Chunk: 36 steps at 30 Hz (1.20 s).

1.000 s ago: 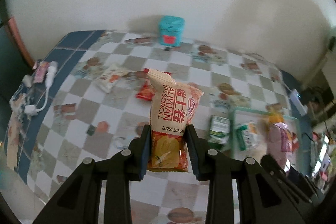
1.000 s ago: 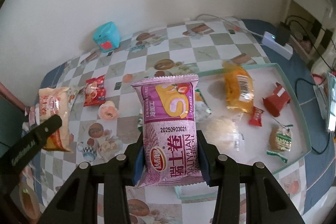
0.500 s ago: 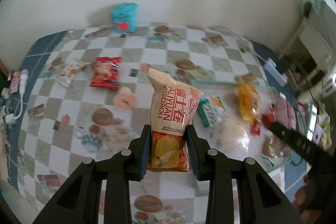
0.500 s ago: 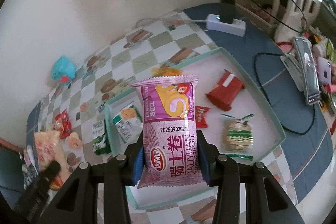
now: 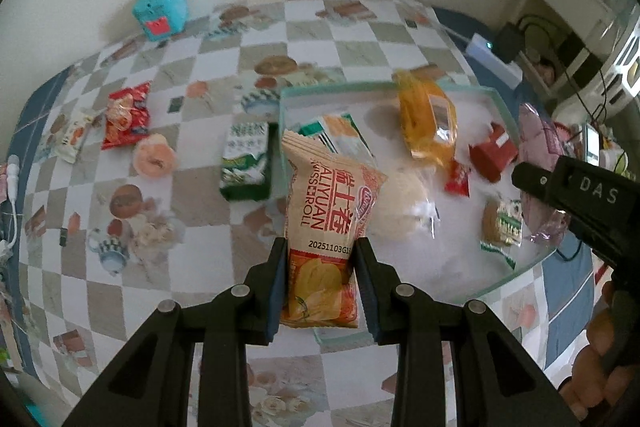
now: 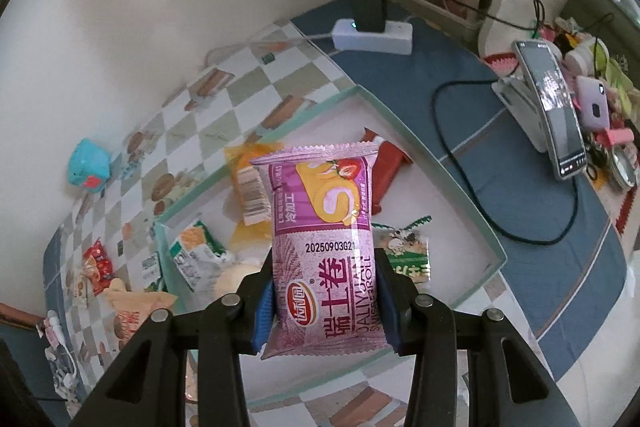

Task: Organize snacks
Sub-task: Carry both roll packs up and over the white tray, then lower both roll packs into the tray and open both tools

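Note:
My left gripper (image 5: 320, 267) is shut on an orange-and-beige swiss roll pack (image 5: 328, 211), held upright over the near left corner of the shallow green-rimmed tray (image 5: 498, 99). My right gripper (image 6: 324, 291) is shut on a purple swiss roll pack (image 6: 324, 239), hanging above the tray (image 6: 460, 199). In the left wrist view the right gripper's black body (image 5: 576, 195) and the purple pack (image 5: 540, 163) show at the tray's right side. Several snacks lie in the tray, among them a yellow bag (image 5: 428, 123) and a red packet (image 5: 492, 151).
Outside the tray on the checked cloth lie a green packet (image 5: 245, 163), a round jelly cup (image 5: 154, 157), a red bag (image 5: 126, 115) and a teal box (image 5: 162, 9). A power strip (image 6: 374, 35), cables and a phone on a stand (image 6: 554, 107) sit right of the tray.
Both grippers have carried their packs rightward across the table, from beside the tray to over it, rolling as they went. Their grips are unchanged.

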Tool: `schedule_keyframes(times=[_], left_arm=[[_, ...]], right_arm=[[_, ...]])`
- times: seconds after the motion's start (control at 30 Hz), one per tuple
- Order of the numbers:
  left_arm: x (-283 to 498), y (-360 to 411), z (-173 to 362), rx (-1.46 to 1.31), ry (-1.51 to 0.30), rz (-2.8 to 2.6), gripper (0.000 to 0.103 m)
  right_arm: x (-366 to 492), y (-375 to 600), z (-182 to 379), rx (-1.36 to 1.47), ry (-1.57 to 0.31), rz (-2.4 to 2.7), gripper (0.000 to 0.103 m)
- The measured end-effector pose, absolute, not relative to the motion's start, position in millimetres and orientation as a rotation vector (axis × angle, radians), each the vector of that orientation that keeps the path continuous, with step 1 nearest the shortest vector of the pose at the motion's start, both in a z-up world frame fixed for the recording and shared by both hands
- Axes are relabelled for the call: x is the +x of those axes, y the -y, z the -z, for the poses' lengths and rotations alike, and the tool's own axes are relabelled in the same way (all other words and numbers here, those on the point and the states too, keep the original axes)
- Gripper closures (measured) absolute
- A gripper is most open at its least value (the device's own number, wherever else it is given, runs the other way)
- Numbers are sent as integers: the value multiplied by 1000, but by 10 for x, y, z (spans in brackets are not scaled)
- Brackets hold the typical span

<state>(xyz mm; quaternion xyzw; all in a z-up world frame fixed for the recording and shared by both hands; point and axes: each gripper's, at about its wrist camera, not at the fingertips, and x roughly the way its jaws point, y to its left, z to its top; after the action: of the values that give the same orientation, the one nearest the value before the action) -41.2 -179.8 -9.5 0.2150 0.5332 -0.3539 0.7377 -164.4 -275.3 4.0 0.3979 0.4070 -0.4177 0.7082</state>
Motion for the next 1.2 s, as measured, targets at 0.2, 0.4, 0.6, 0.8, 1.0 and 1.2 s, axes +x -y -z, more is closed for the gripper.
schedule_keyframes(times=[0.2, 0.4, 0.6, 0.8, 1.0, 1.2], left_arm=[[-451, 1862, 284, 519, -1195, 735, 68], [-445, 1898, 365, 517, -1216, 736, 68], [-486, 1955, 392, 528, -1207, 751, 68], [-581, 2029, 477, 537, -1244, 795, 68], [-688, 2104, 499, 571, -1228, 816, 68], [-700, 2097, 526, 566, -1264, 807, 68]], right_arm=[[-1579, 2776, 182, 889, -987, 921, 57], [-1534, 2763, 331, 902, -1032, 900, 57], [-1507, 2750, 398, 908, -1058, 886, 57], [-1499, 2772, 426, 909, -1071, 893, 57], [-1499, 2787, 447, 913, -1077, 895, 57], [-1441, 2811, 530, 917, -1095, 889, 57]])
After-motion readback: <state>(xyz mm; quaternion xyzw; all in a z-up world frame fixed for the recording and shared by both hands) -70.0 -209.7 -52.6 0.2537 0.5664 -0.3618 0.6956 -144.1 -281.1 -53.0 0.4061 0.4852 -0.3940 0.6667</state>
